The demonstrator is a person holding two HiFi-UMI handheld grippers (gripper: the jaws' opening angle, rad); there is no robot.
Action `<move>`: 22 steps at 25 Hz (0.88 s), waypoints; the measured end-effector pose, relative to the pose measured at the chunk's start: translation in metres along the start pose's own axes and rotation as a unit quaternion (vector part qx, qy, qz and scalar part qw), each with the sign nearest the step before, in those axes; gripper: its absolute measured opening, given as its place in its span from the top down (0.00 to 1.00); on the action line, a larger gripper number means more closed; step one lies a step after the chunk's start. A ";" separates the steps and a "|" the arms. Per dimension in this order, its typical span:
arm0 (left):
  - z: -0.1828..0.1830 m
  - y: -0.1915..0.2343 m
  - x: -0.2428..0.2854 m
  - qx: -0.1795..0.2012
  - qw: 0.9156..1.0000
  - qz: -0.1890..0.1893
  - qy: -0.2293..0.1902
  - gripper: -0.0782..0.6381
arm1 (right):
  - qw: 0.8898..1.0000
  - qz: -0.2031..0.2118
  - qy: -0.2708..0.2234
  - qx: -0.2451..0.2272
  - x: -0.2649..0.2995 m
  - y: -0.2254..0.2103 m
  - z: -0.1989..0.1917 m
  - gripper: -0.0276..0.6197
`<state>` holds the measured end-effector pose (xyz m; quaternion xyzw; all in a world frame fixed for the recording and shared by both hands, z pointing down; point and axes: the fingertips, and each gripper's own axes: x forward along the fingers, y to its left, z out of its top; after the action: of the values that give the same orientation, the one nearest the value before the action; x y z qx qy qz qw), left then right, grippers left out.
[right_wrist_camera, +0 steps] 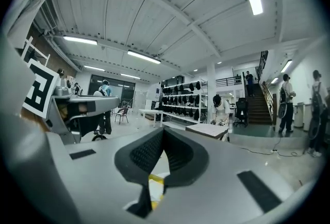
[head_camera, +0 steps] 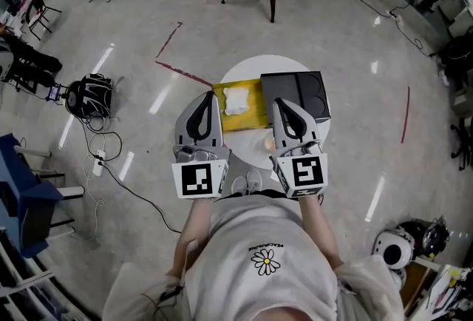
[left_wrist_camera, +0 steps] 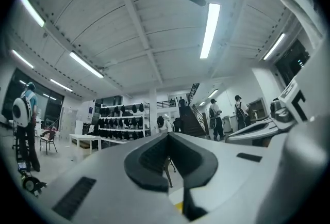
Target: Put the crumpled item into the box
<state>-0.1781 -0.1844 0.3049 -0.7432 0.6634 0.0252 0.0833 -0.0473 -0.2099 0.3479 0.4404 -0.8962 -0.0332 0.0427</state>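
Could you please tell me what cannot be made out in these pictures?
- Head view: the small pale thing on the white table is too small to identify.
- Head view: the inside of the black container is too dark to read.
- Left gripper view: the body of the left hand-held gripper hides the table.
- Right gripper view: the right hand-held gripper hides all but a yellow sliver.
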 end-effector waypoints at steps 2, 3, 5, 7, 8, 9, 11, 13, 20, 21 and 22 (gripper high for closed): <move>-0.005 -0.001 0.000 -0.003 1.000 0.004 0.007 0.89 | 1.000 0.000 0.002 -0.004 -0.001 -0.001 -0.002 0.95; -0.007 0.000 0.001 -0.006 1.000 0.006 0.014 0.89 | 1.000 -0.001 0.002 -0.004 -0.001 -0.002 -0.002 0.95; -0.010 0.001 0.001 -0.012 1.000 0.010 0.026 0.89 | 1.000 -0.002 0.002 -0.005 -0.002 -0.003 -0.003 0.95; -0.012 0.002 0.000 -0.011 0.999 0.014 0.030 0.89 | 1.000 -0.002 0.000 -0.005 -0.003 -0.003 -0.003 0.95; -0.013 0.003 -0.001 -0.007 0.999 0.016 0.030 0.89 | 1.000 -0.002 -0.001 -0.005 -0.004 -0.003 -0.003 0.95; -0.014 0.004 -0.001 -0.005 0.999 0.018 0.029 0.89 | 1.000 -0.002 -0.001 -0.005 -0.004 -0.003 -0.004 0.95; -0.013 0.005 -0.001 -0.007 0.999 0.019 0.027 0.89 | 1.000 -0.001 -0.001 -0.005 -0.004 -0.002 -0.004 0.95; -0.012 0.006 0.000 -0.008 0.999 0.019 0.025 0.89 | 1.000 -0.001 -0.001 -0.005 -0.003 -0.002 -0.004 0.95; -0.011 0.007 0.001 -0.004 1.000 0.020 0.022 0.89 | 1.000 -0.002 0.001 -0.003 -0.002 -0.004 -0.007 0.95; -0.011 0.007 0.001 -0.004 1.000 0.021 0.021 0.89 | 1.000 -0.001 0.002 -0.003 -0.002 -0.004 -0.007 0.95; -0.010 0.007 0.002 -0.005 1.000 0.021 0.020 0.89 | 1.000 -0.001 0.003 -0.002 -0.002 -0.004 -0.009 0.95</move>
<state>-0.1853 -0.1883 0.3142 -0.7297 0.6804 0.0154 0.0661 -0.0420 -0.2107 0.3560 0.4411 -0.8956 -0.0338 0.0465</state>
